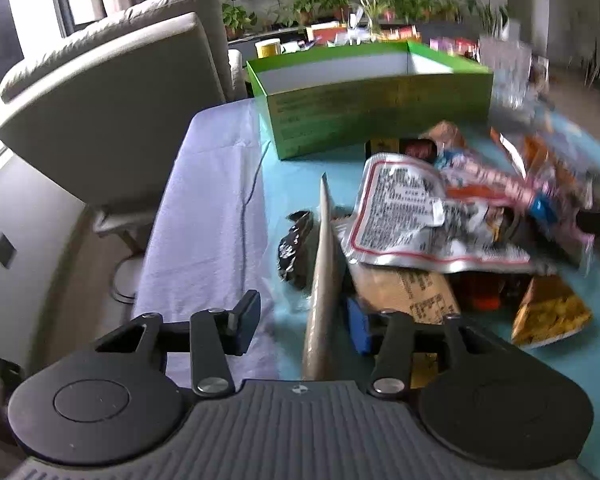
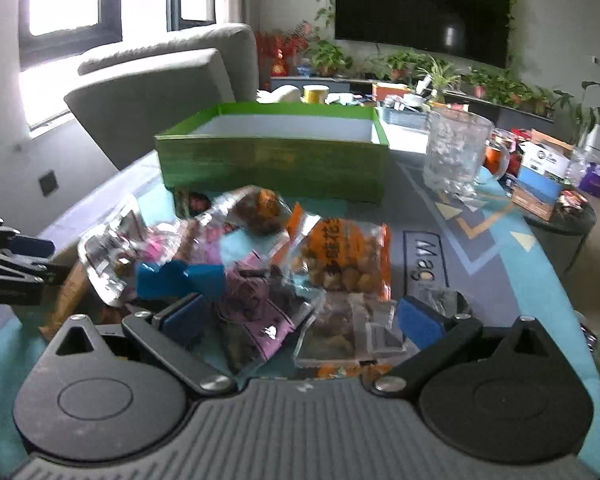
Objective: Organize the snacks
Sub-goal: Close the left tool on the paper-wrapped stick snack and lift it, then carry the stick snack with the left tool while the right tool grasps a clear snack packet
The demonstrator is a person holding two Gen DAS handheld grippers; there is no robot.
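Looking along my left gripper, I see its jaws partly open with the brown packet standing on edge between them. It sits close against the right-hand pad and clear of the other, so I do not have it pinched. Its long axis runs straight away from me, the narrow tip aimed at the green box across the teal mat. If I close off-centre, I expect that thin edge to fold or skid sideways into the snack pile. My right gripper seems closed on a bundle of packets, purple and clear together. A loose one could slide out on the way, and the glass mug beside the box could be knocked.
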